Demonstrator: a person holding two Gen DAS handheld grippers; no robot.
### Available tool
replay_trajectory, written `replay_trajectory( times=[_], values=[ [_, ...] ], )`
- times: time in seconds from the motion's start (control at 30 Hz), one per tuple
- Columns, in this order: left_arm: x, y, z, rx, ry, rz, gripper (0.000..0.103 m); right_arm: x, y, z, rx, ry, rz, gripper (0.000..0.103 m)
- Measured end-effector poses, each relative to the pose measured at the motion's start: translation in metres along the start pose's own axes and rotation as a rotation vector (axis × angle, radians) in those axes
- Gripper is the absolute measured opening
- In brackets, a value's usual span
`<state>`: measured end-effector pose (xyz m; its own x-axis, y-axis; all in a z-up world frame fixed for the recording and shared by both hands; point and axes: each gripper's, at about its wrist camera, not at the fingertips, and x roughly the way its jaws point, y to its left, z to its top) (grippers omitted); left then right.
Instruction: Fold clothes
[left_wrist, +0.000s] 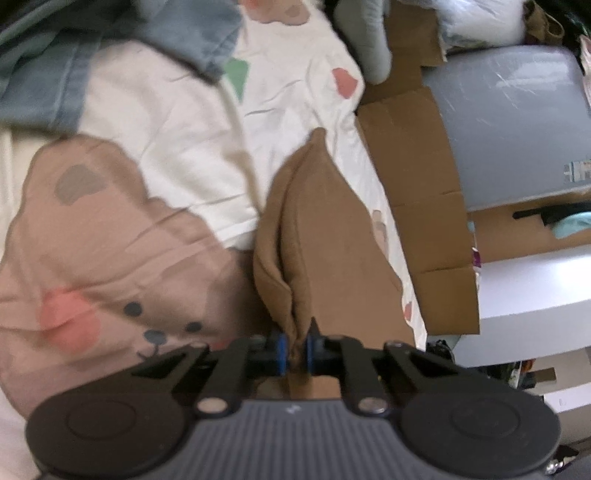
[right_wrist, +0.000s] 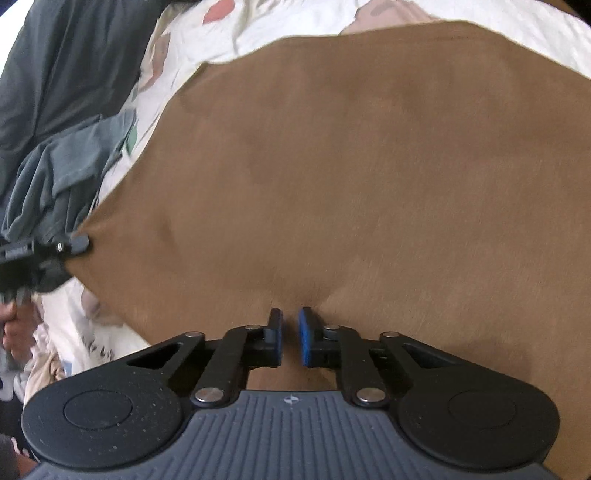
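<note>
Bedding first: white sheet (left_wrist: 177, 122) printed with a big pinkish-brown bear face and scattered coloured patches, spread over a bed.

Brown garment (right_wrist: 351, 155) lies on that sheet, broad and mostly flat in the right wrist view, bunched into a raised fold in the left wrist view.

Left claw (left_wrist: 294, 349): blue pads pressed together, pinching a ridge of the brown cloth; fabric visibly gathered between them.

Right claw (right_wrist: 290, 338): pads drawn close over the near edge of the same garment, cloth puckered at the tips, a narrow slit showing between the pads; reads as a pinch on the hem.

Left claw also seen from the right wrist view, gripping the garment's far-left corner; person's hand (right_wrist: 14, 332) below it.

Outward: grey-blue clothes (right_wrist: 55, 129) heaped beside the garment. Cardboard boxes (left_wrist: 417, 206) just beside the bed edge; grey panel (left_wrist: 509, 122) beyond them.
</note>
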<state>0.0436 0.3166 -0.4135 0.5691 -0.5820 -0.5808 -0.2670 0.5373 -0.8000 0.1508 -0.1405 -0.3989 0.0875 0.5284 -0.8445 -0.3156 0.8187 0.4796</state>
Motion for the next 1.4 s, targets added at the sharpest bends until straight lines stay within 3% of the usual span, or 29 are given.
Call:
replay_trajectory(
  times=[0.3, 0.53, 0.97, 1.4],
  values=[
    [-0.008, -0.014, -0.004, 0.000, -0.019, -0.002, 0.009, 0.005, 0.013, -0.029, -0.044, 0.103, 0.050, 0.005],
    [-0.009, -0.017, -0.010, -0.002, -0.032, 0.007, 0.009, 0.009, 0.020, -0.035, -0.088, 0.133, 0.053, 0.005],
    [0.001, -0.001, -0.004, -0.017, -0.018, 0.040, 0.009, 0.000, -0.005, 0.010, -0.007, -0.063, -0.003, 0.008],
    [0.002, 0.018, -0.005, -0.050, -0.014, 0.045, 0.009, 0.016, -0.030, 0.066, 0.031, -0.111, -0.055, 0.010]
  ],
)
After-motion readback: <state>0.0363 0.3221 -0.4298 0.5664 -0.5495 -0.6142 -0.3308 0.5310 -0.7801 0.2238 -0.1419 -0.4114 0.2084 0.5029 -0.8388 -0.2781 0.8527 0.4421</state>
